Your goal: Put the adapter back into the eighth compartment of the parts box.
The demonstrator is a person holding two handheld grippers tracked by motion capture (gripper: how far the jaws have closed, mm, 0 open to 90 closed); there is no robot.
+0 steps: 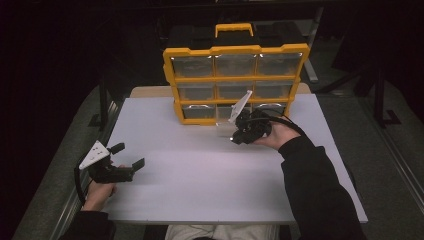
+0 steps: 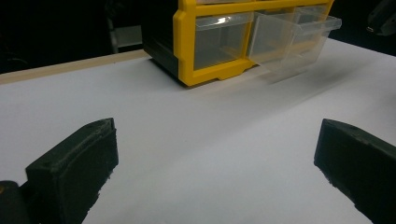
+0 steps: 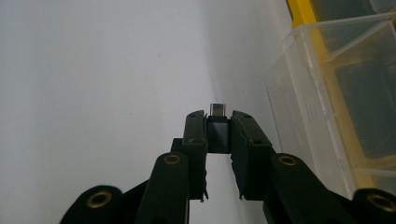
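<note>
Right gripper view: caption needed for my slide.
Right claw pinches a small dark block beside a pulled-out clear drawer.

A wide white bench (image 1: 200, 185) is seen across the middle of the high view, with a pale wooden edge (image 1: 150, 91) at its far side. Grey floor (image 1: 395, 165) lies along the right of the frame, and dark metal frame legs (image 1: 103, 100) are seen at upper left.

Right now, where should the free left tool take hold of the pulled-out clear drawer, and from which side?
Probably the clear drawer is best gripped at its front lip, approached from the table side in front of the yellow organizer. The drawer sticks out of the bottom row toward the person, so its thin front wall is exposed. The left tool is open and lies apart from it.
</note>
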